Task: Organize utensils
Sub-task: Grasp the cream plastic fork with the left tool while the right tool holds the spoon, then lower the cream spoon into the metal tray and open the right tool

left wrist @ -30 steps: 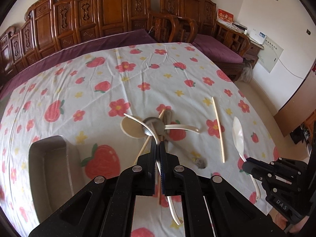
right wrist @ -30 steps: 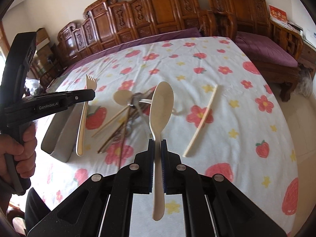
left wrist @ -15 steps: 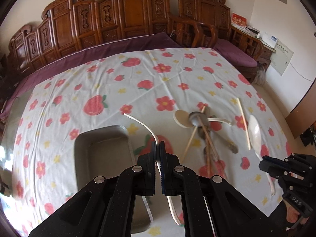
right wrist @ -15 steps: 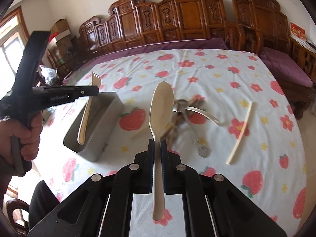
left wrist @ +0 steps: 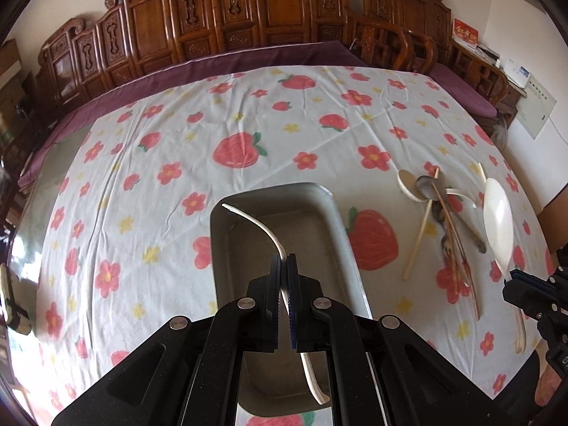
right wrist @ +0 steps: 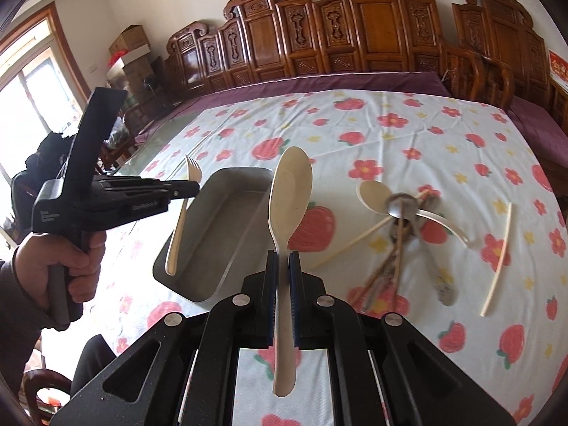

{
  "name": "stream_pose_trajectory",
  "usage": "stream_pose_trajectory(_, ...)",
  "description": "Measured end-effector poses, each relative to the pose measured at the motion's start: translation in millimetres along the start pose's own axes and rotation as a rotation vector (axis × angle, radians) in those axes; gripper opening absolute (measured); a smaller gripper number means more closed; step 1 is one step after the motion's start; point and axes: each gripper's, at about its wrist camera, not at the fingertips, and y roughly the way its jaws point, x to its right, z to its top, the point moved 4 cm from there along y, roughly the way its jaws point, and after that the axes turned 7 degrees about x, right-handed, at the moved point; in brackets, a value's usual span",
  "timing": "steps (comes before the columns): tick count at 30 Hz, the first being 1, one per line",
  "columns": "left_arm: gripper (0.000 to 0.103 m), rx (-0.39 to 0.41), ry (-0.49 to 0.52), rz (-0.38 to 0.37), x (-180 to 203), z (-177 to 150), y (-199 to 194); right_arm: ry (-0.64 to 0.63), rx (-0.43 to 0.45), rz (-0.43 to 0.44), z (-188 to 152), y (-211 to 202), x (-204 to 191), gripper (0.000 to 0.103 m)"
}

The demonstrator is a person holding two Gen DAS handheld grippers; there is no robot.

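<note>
My left gripper (left wrist: 283, 261) is shut on a cream fork (left wrist: 263, 228), held edge-on above the grey tray (left wrist: 333, 220). The right wrist view shows the same fork (right wrist: 179, 227) hanging tines-up from the left gripper (right wrist: 193, 189) over the tray's (right wrist: 245, 238) left wall. My right gripper (right wrist: 283, 257) is shut on the handle of a cream spoon (right wrist: 288, 191), bowl up, just right of the tray; that spoon (left wrist: 498, 220) and right gripper (left wrist: 511, 278) sit at the left view's right edge. A loose pile of utensils (right wrist: 401, 234) lies on the cloth to the right.
A single cream chopstick (right wrist: 497, 266) lies right of the pile. The table wears a strawberry-and-flower cloth (left wrist: 177, 177). Carved wooden chairs (left wrist: 227, 17) line the far side. A person's hand (right wrist: 71, 266) grips the left tool's handle.
Both grippers have swung left from the utensil pile with their loads. The fork now hangs over the tray, and the spoon has come up beside it.
</note>
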Motion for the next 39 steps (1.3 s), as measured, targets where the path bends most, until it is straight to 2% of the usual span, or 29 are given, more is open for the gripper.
stream_pose_trajectory(10, 0.003, -0.014, -0.04, -0.021, -18.1, -9.7, 8.8, -0.025, -0.032, 0.012, 0.5, 24.6, -28.4, 0.008)
stream_pose_trajectory(18, 0.013, 0.01, -0.074, -0.066, -30.3, -17.0, 1.7, -0.035, -0.044, 0.016, 1.7, 42.2, -41.0, 0.008)
stream_pose_trajectory(33, 0.013, 0.08, -0.073, -0.033, -66.8, -35.2, -35.5, 0.002, -0.083, 0.067, 6.0, 107.9, -72.8, 0.008)
stream_pose_trajectory(36, 0.013, 0.084, -0.08, -0.032, -72.5, -38.7, -40.4, 0.021, -0.084, 0.089, 9.2, 116.3, -75.7, 0.01)
stream_pose_trajectory(38, 0.013, 0.087, -0.08, -0.03, -74.6, -40.5, -42.8, 0.021, -0.087, 0.089, 9.7, 118.2, -76.8, 0.017)
stream_pose_trajectory(39, 0.013, 0.086, -0.081, -0.03, -74.9, -41.4, -43.7, 0.02, -0.084, 0.09, 9.8, 117.4, -76.3, 0.024)
